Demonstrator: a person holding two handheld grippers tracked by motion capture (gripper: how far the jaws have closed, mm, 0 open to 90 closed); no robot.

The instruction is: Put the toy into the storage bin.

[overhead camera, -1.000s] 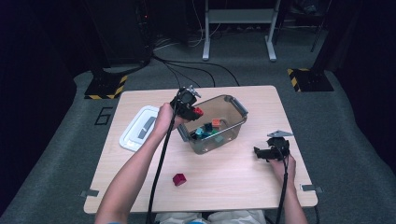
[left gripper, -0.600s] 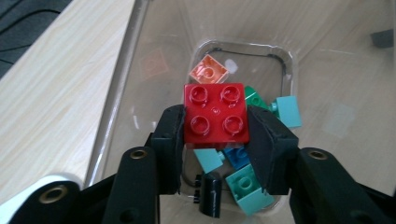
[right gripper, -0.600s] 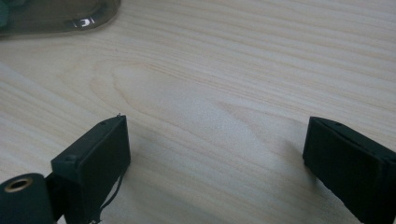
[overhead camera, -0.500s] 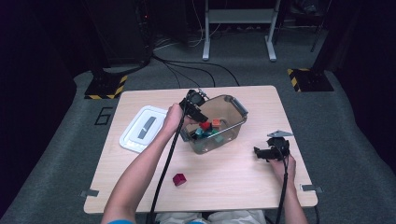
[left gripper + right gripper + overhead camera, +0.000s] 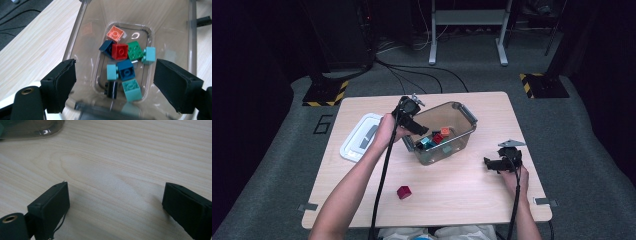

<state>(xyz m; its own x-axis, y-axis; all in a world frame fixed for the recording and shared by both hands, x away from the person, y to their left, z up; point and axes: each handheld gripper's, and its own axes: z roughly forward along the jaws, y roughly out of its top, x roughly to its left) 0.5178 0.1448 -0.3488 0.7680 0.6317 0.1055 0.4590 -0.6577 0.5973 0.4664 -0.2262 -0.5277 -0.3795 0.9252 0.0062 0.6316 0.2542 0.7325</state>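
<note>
My left gripper (image 5: 419,129) hangs over the left end of a clear plastic bin (image 5: 464,111). Its jaws have just been opening and stand wide apart with nothing between them (image 5: 115,66). Below them on the bin floor lie several bricks, among them a red brick (image 5: 120,51), a salmon one (image 5: 115,33), a green one (image 5: 135,50) and dark blue and teal ones. Another dark red brick (image 5: 403,192) rests on the table in front of the bin. My right gripper (image 5: 492,164) sits open low over bare wood (image 5: 116,190) at the table's right.
A white lid (image 5: 357,137) lies flat to the left of the bin. The wooden table (image 5: 462,195) stands on grey floor, with cables and stand legs beyond its far edge. A corner of the bin (image 5: 30,128) shows in the right gripper view.
The left gripper carried a red brick rightward over the bin and opened. The brick now lies among the others inside. The right gripper has stayed in place.
</note>
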